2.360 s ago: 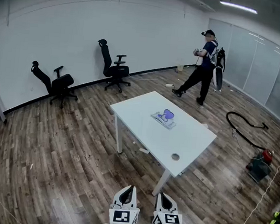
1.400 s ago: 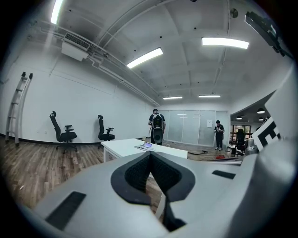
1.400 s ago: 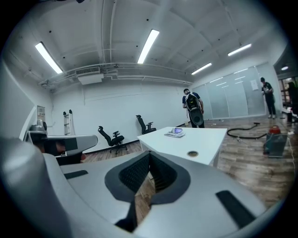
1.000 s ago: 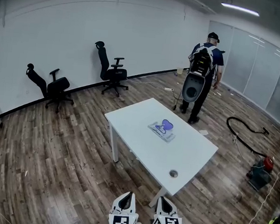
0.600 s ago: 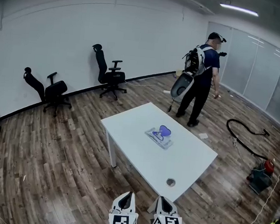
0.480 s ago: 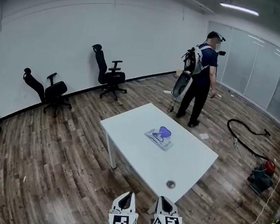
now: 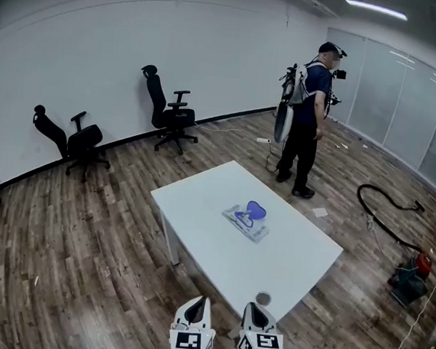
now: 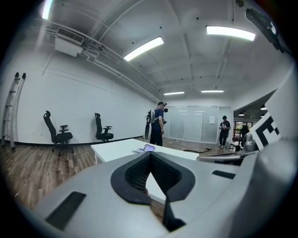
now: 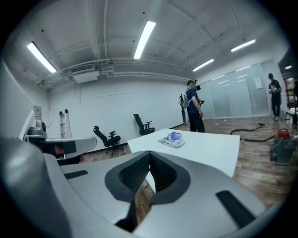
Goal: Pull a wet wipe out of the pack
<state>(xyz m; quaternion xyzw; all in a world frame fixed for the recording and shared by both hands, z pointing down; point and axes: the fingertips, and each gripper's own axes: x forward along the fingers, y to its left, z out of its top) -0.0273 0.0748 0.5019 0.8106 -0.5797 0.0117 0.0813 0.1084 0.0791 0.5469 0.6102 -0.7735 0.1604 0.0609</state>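
A wooden floor [image 7: 80, 256] fills the room, and on it stands a white worktop [image 7: 287, 253], set cornerwise to the head view. Beyond its far corner a person [image 7: 303, 124] with a backpack stands upright. Against the far wall are two black office chairs: one upright chair [image 7: 170, 110] and, to its left, a tilted-back chair [image 7: 72, 139]. On the floor to the right lies a black hose [image 7: 386, 217], with a red canister [image 7: 418, 264] near its end.

The wet wipe pack [image 7: 247, 218] lies flat around the middle of the worktop, its purple flap on top; nothing is touching it. A small round hole [image 7: 263, 298] sits in the worktop by its near corner.

The left gripper [image 7: 197, 307] and the right gripper [image 7: 256, 312] hang side by side at the near edge, well apart from the pack. In its own view the left gripper [image 8: 150, 154] has its jaws together with nothing between them; the right gripper [image 9: 149, 153] is likewise closed and empty, the pack [image 9: 172, 139] showing far beyond its tips.
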